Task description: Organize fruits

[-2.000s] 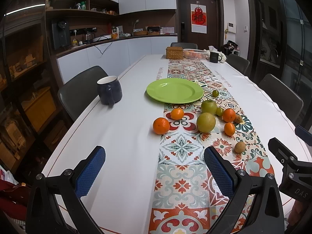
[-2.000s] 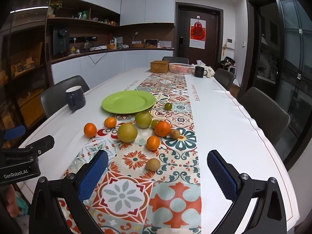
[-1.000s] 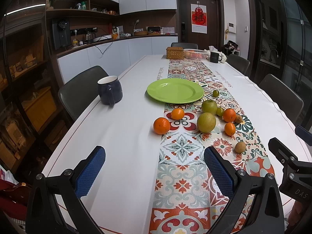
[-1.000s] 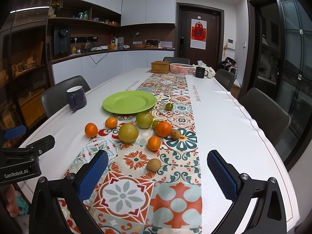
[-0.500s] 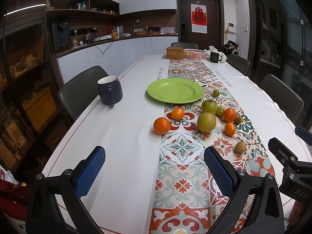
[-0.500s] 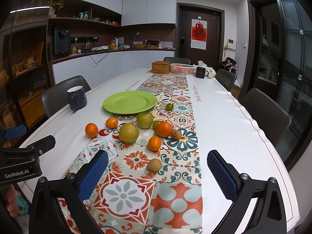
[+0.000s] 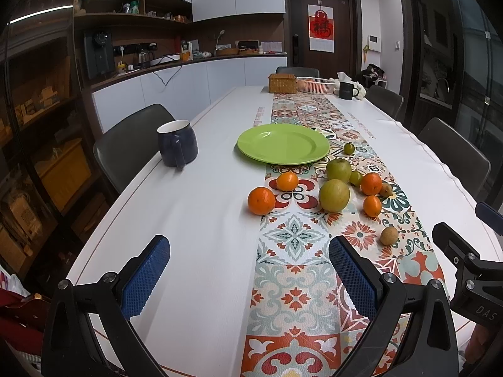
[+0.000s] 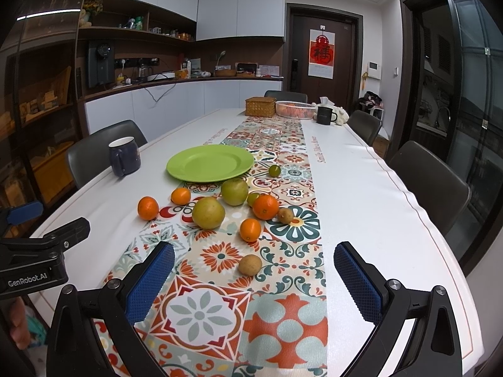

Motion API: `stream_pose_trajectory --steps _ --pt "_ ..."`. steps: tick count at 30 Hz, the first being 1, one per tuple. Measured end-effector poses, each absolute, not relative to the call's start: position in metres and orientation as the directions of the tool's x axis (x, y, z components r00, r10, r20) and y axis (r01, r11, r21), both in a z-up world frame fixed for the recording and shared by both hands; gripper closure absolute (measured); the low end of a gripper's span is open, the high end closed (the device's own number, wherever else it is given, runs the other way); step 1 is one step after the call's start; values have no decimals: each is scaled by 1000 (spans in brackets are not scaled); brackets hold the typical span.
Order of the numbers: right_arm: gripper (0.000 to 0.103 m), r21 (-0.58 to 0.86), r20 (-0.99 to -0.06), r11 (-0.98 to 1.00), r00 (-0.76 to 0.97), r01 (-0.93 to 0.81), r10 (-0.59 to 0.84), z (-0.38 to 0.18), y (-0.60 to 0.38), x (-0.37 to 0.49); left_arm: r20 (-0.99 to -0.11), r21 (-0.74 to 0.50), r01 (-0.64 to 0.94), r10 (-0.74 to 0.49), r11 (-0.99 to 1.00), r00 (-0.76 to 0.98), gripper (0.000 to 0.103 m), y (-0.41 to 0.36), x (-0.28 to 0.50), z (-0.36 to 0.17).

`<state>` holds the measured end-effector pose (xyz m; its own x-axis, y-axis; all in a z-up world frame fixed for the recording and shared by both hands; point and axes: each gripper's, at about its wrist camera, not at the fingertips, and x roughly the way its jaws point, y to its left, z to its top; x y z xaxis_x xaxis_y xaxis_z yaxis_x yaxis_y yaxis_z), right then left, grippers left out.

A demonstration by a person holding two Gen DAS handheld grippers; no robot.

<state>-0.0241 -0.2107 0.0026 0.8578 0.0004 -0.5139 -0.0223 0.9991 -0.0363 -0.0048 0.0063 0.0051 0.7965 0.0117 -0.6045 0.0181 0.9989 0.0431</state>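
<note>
An empty green plate (image 7: 283,144) (image 8: 210,162) sits on the patterned runner (image 7: 301,270). In front of it lie loose fruits: several oranges (image 7: 261,200) (image 8: 265,206), two large green-yellow fruits (image 7: 334,194) (image 8: 208,213), small green fruits (image 8: 274,170) and brown kiwis (image 7: 389,235) (image 8: 250,264). My left gripper (image 7: 248,270) is open and empty above the near table end, short of the fruits. My right gripper (image 8: 254,278) is open and empty, the nearest kiwi just beyond its fingertips.
A dark blue mug (image 7: 176,147) (image 8: 124,156) stands left of the plate. A wicker box (image 8: 260,106), a pink basket (image 8: 295,108) and a black mug (image 8: 324,115) stand at the far end. Chairs (image 8: 427,176) line both sides of the white table (image 7: 195,220).
Both grippers hold nearly still; the right view has crept very slightly forward. No fruit has moved.
</note>
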Motion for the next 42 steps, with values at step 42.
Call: stream_pose_trajectory --steps 42 --pt "39 43 -723 993 683 -106 104 -65 -220 61 -662 118 413 -238 903 711 25 -62 105 -44"
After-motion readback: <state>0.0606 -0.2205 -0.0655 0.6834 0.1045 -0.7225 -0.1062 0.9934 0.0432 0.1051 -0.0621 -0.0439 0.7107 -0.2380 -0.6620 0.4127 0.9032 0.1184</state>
